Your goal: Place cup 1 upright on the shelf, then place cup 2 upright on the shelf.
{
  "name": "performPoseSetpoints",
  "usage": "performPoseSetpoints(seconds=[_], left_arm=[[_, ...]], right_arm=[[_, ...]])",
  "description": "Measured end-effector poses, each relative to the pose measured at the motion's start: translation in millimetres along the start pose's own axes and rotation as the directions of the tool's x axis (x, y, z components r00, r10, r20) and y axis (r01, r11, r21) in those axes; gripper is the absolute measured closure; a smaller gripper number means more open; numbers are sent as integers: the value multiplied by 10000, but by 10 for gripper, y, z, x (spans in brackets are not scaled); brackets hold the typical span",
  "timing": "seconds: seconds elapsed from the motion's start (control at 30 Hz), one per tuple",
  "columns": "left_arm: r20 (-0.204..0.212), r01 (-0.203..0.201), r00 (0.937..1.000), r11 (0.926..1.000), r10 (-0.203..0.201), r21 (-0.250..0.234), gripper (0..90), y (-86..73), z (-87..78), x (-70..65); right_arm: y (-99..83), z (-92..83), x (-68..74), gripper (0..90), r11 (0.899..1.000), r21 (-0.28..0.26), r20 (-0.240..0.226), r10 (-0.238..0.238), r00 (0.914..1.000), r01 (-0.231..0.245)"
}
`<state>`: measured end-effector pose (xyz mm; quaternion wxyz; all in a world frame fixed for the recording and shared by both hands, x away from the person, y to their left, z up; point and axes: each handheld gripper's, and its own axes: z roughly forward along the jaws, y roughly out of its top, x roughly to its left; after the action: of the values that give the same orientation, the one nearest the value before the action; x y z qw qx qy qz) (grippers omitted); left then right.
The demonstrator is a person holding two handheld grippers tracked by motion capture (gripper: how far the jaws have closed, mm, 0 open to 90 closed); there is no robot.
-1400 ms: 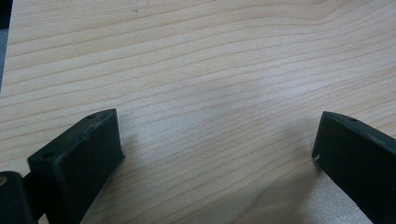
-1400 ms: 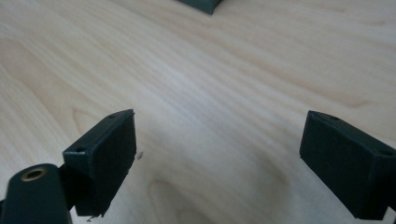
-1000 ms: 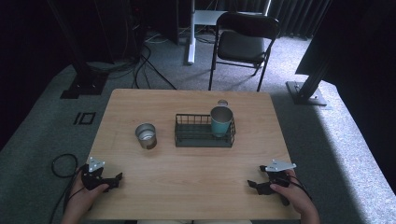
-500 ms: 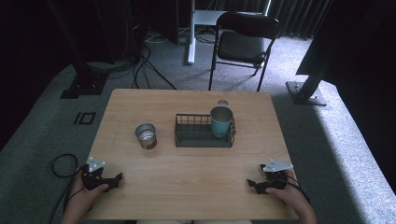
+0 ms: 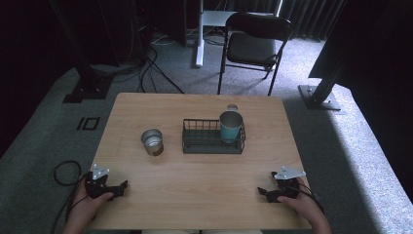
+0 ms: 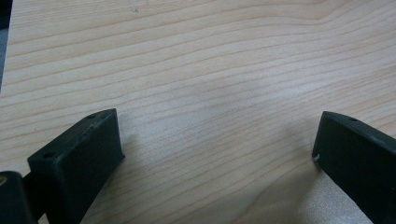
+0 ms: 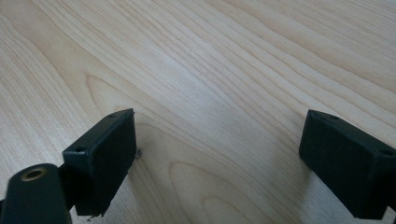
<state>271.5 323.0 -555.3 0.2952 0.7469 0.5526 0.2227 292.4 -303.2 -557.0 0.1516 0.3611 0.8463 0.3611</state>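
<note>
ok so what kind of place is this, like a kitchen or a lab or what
Most likely a lab or recording studio, not a kitchen: a bare wooden table stands on grey carpet, with loose cables and black equipment stands on the floor behind it, and a folding chair.

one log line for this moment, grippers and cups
left gripper open, on table | right gripper open, on table | metal cup untouched | teal cup in wire basket
</note>
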Motion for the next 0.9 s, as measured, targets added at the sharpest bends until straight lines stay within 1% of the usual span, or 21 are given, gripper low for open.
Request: performPoseSetpoints(seconds=[0.03,0.07,0.1,0.2,0.23,0.33,0.4,0.53,0.57,0.63,0.7,0.73,0.83,0.9], left_arm=[[3,-1,10000,10000,1,0,20,0,0,0],[73,-85,9999,10000,84,2,20,-4,-4,5],[244,-288,9993,9996,288,-7,20,-6,-7,17],[429,-513,9978,9987,513,-17,21,-29,-29,29],[496,-668,9965,9978,670,-46,21,-47,-47,30],[791,-879,9930,9961,875,16,21,-117,-118,26],[856,-959,9918,9954,950,73,20,-168,-173,17],[857,-814,9931,9967,804,78,21,-250,-255,-1],[914,-803,9926,9968,796,44,21,-260,-269,-11],[1193,-674,9905,9977,682,-110,20,-265,-287,-41],[1427,-790,9863,9965,823,-290,21,-253,-300,-81],[1481,-771,9856,9965,813,-337,21,-239,-300,-96],[1439,-813,9858,9959,864,-407,20,-185,-290,-131],[1508,-887,9839,9946,958,-536,21,-150,-285,-152]], right_arm=[[0,0,0,107,10000,0,0,-1,10000,1],[0,0,0,107,10000,1,0,-1,10000,1],[0,0,0,107,10000,2,-1,-1,10000,1],[0,0,0,107,10000,2,1,-1,10000,1],[0,0,0,107,10000,0,0,-1,10000,1],[0,0,0,106,10000,0,-1,0,10000,0],[0,0,0,107,10000,-2,0,-3,10000,3],[0,0,0,107,10000,-1,0,-3,10000,3],[0,0,0,106,10000,-1,-1,0,10000,0],[0,0,0,107,10000,-1,-1,1,10000,-1],[0,0,0,107,10000,-1,-1,-1,10000,1],[0,0,1,106,10000,-3,0,0,10000,0],[0,0,1,106,10000,-2,2,-6,10000,6],[0,0,1,107,10000,-1,0,0,10000,0]])
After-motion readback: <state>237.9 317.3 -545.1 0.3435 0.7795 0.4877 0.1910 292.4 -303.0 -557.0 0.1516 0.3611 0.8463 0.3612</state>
